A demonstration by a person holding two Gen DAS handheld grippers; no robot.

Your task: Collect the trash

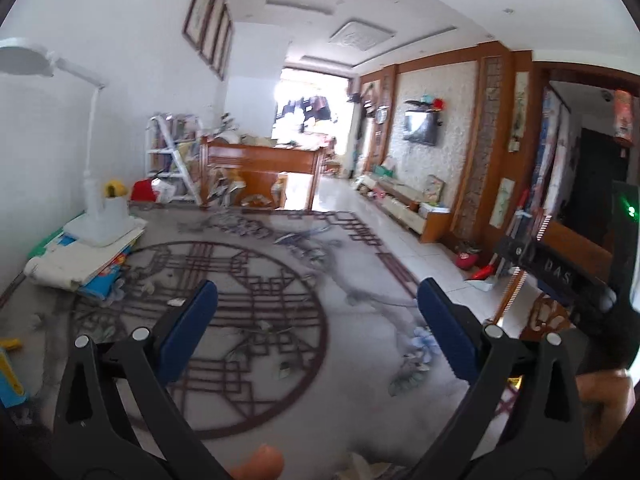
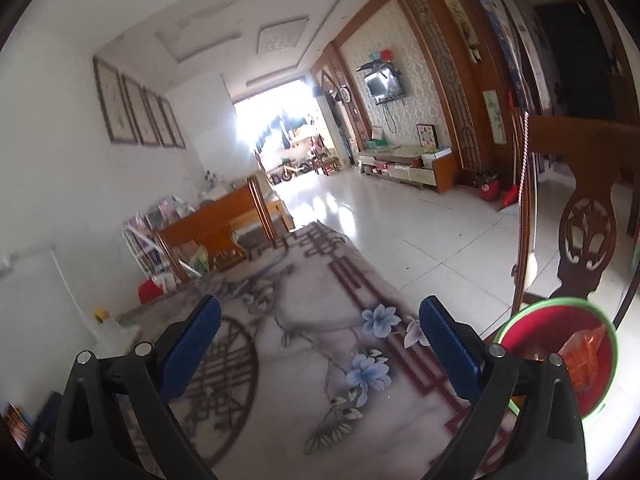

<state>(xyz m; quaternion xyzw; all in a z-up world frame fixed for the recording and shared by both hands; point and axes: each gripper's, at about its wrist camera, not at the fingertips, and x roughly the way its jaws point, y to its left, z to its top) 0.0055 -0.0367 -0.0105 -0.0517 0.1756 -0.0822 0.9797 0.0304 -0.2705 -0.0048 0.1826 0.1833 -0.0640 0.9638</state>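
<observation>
Both tools spread wide, nothing between pads: left tool, right tool; red bin beside right tool.

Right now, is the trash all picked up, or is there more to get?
Some looks done: the red bin already has an orange wrapper inside. Nothing is in hand; the left tongs and right tongs are both open and empty. Still left: a small pale scrap lies on the rug, and crumpled paper shows at the bottom edge of the left view.
</observation>
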